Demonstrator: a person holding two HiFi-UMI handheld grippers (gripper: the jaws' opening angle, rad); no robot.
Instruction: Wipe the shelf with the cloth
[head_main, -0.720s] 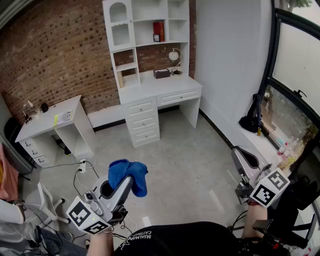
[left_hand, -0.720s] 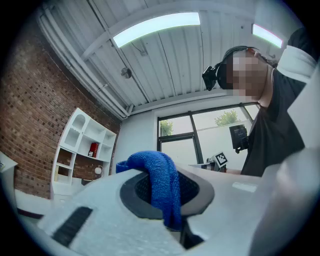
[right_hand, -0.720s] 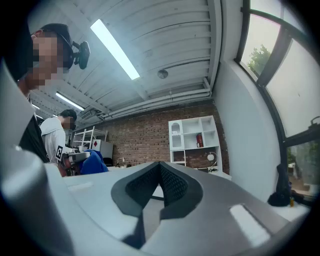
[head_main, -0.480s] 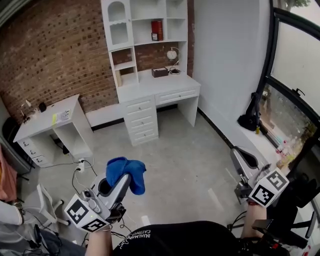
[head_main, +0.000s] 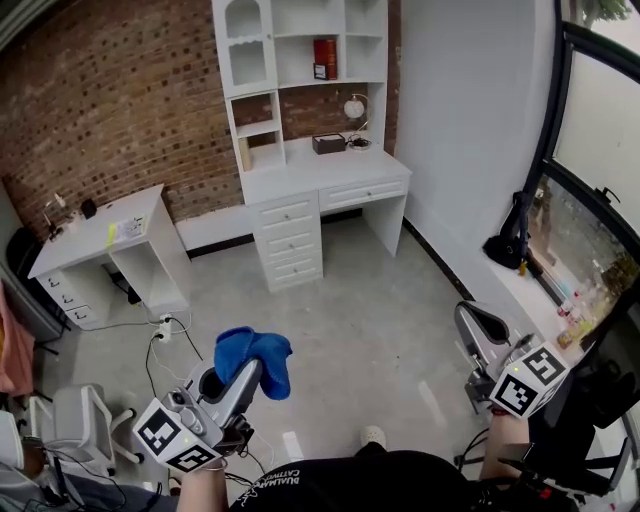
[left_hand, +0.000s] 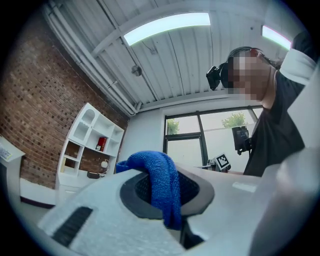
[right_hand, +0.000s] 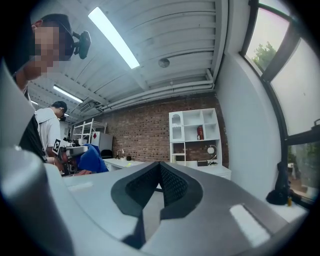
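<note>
A blue cloth (head_main: 256, 354) hangs bunched from my left gripper (head_main: 243, 377), which is shut on it low at the left of the head view. In the left gripper view the cloth (left_hand: 159, 184) drapes over the closed jaws. My right gripper (head_main: 478, 332) sits low at the right, jaws shut with nothing between them (right_hand: 161, 186). The white shelf unit (head_main: 300, 60) stands on a white desk (head_main: 322, 178) against the brick wall, far ahead of both grippers. It also shows small in the right gripper view (right_hand: 195, 135).
On the shelf stand a red book (head_main: 324, 58), a round lamp (head_main: 354, 110) and a dark box (head_main: 327, 144). A second white desk (head_main: 105, 240) stands at the left. Cables (head_main: 168, 335) lie on the grey floor. A window ledge (head_main: 540, 290) runs along the right.
The head view has shifted slightly, so the shelf sits a little further right. My left gripper with the cloth has dropped a little lower. A shoe now shows at the bottom.
</note>
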